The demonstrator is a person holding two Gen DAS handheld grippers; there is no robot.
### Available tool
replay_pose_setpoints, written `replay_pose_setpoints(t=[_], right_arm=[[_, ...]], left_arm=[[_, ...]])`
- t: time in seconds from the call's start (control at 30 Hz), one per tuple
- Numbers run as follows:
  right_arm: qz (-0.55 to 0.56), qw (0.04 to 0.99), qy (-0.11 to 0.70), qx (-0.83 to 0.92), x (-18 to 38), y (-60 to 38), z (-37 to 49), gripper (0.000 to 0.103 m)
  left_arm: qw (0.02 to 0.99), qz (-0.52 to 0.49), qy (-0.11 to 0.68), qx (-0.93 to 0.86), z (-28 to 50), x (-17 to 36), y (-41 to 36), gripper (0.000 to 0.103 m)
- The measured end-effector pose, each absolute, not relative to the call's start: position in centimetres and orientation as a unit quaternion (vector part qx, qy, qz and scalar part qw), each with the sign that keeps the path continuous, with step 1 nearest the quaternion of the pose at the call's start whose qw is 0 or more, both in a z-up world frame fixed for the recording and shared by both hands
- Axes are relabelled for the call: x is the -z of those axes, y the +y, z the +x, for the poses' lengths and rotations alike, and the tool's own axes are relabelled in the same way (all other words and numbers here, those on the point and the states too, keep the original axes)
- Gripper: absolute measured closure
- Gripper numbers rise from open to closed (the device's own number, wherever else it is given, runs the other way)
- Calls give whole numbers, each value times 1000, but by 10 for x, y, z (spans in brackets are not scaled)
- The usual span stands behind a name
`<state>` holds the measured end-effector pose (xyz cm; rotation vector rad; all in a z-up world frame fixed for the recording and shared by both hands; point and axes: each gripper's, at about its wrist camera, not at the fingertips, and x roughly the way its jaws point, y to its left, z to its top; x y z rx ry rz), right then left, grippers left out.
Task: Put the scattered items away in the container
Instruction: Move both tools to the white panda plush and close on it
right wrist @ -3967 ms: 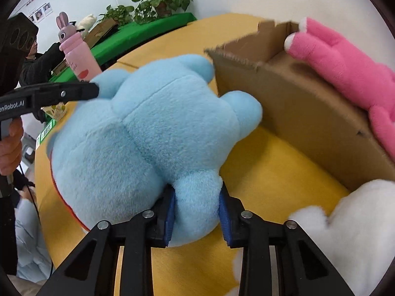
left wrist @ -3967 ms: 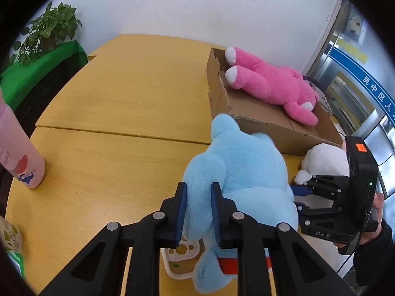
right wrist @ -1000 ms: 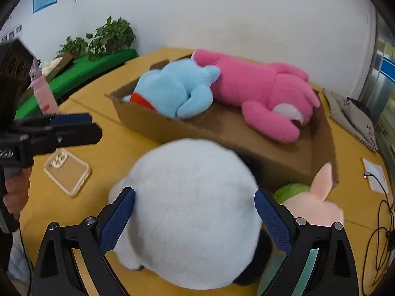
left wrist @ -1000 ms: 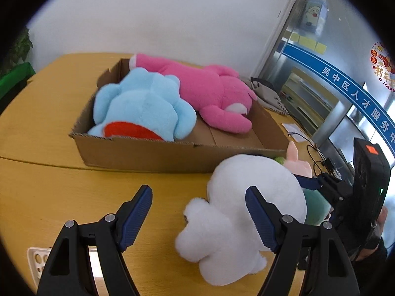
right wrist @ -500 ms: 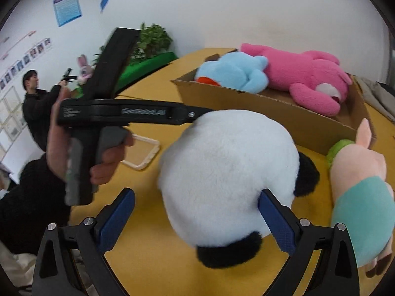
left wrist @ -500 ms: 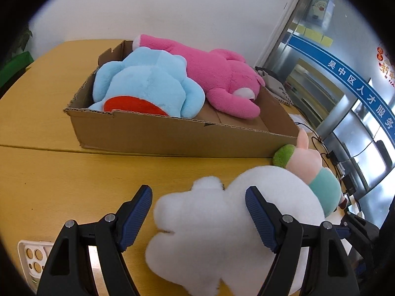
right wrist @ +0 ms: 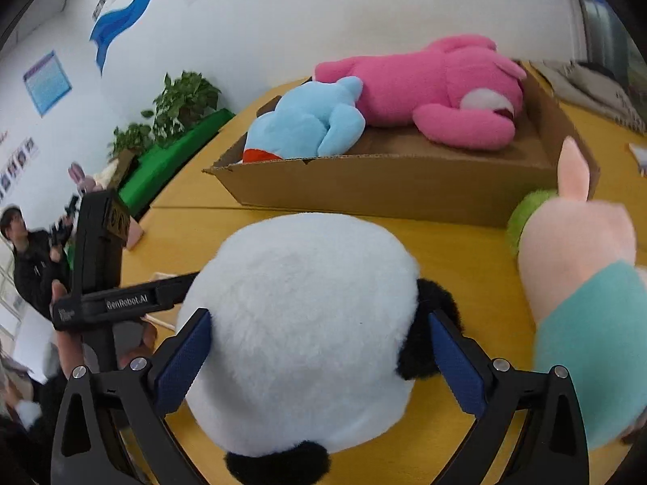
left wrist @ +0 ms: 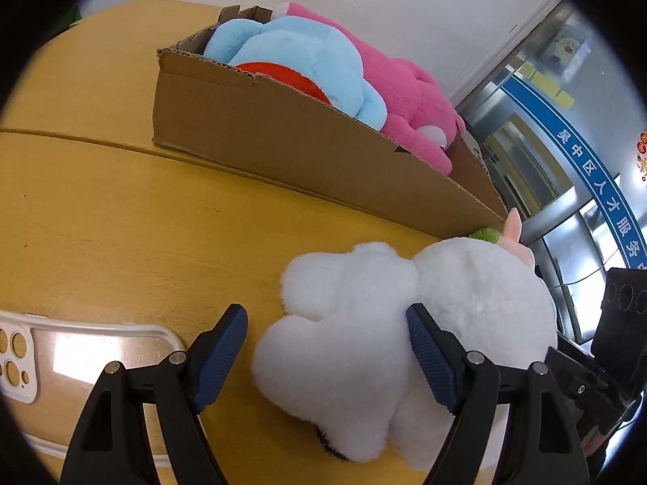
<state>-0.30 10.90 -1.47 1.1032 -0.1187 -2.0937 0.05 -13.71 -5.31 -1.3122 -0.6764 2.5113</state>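
Observation:
A white panda plush point(left wrist: 404, 323) lies on the yellow table in front of the cardboard box point(left wrist: 323, 149). My left gripper point(left wrist: 325, 315) straddles its white limbs. The jaws are opening: the right pad point(left wrist: 424, 347) touches fur and the left pad point(left wrist: 222, 347) stands clear of it. My right gripper point(right wrist: 319, 319) is open wide around the panda's head point(right wrist: 303, 323), with its pads right at the fur and a black ear. A blue plush point(right wrist: 307, 121) and a pink plush point(right wrist: 436, 76) lie inside the box point(right wrist: 404, 186).
A pink pig plush in teal point(right wrist: 578, 283) with a green cap point(right wrist: 525, 210) lies right of the panda, against the box. A clear phone case point(left wrist: 81, 355) lies near my left gripper. Potted plants point(right wrist: 182, 97) and a person point(right wrist: 28, 250) are in the background.
The left gripper has sunk toward the panda and rolled, so its limbs now lie between the jaws. The right gripper has rolled and closed in over the head.

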Motion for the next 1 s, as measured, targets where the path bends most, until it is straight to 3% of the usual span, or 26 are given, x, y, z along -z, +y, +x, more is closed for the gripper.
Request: replay_pose_setpoints(t=[0.17,0.47,0.83,1.0], right_arm=[[441,384,-85,807,26,122,6,0],[452,391,-73,799,13,130,16,0],[460,386,-89,795,14,149,18,0],[478,385,-105,782,27,153,16,0]], left_arm=[[136,-459,-219,-850,13,53,-136,23],[195,-471,-169,-844,42,41,-126,24],[324,-448,-273,-787,11,42,-136,24],[339,-479,-277,-761,0,60,-120,24]])
